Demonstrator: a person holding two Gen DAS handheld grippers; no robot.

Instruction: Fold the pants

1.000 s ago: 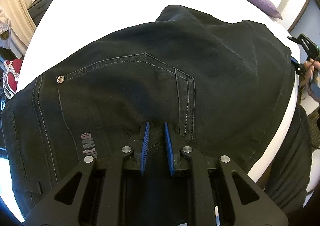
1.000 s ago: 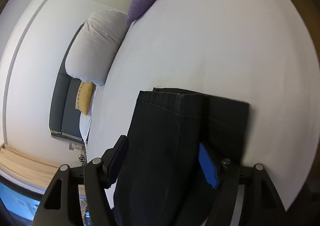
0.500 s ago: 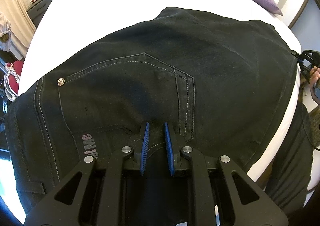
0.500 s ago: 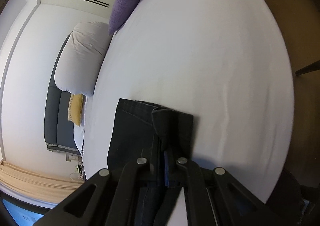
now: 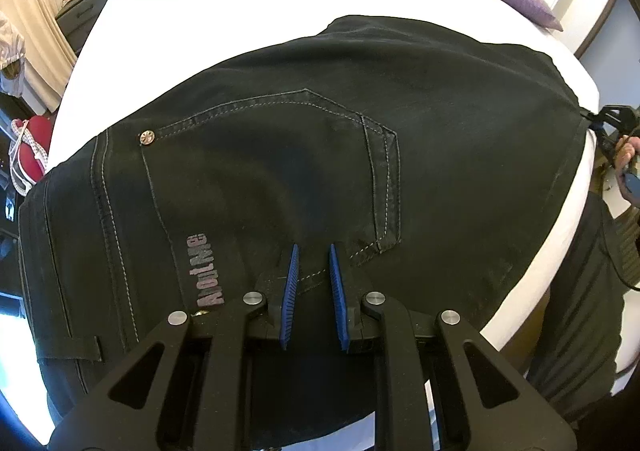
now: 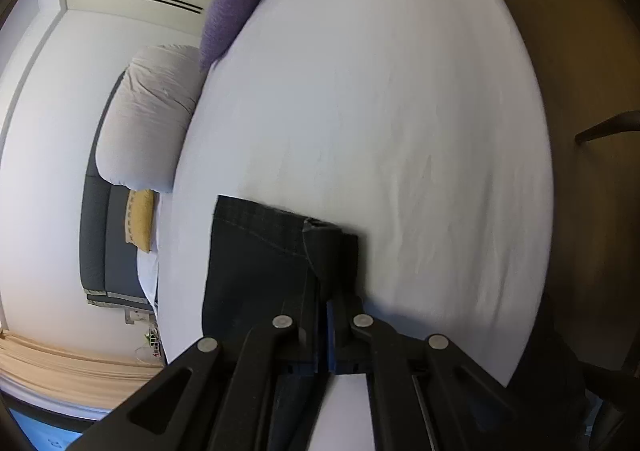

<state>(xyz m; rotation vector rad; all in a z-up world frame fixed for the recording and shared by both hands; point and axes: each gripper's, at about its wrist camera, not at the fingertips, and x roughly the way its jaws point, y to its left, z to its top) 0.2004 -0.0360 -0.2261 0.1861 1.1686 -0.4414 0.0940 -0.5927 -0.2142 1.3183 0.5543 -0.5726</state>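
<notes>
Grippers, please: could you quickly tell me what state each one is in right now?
Left gripper: shut on the waist end of the black pants.
Right gripper: shut on the hem end of the pants.

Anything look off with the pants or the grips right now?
Nothing stands out. The black pants lie fairly flat on the white bed, left gripper pinching the waist end, right gripper shut on a bunched hem corner.
</notes>
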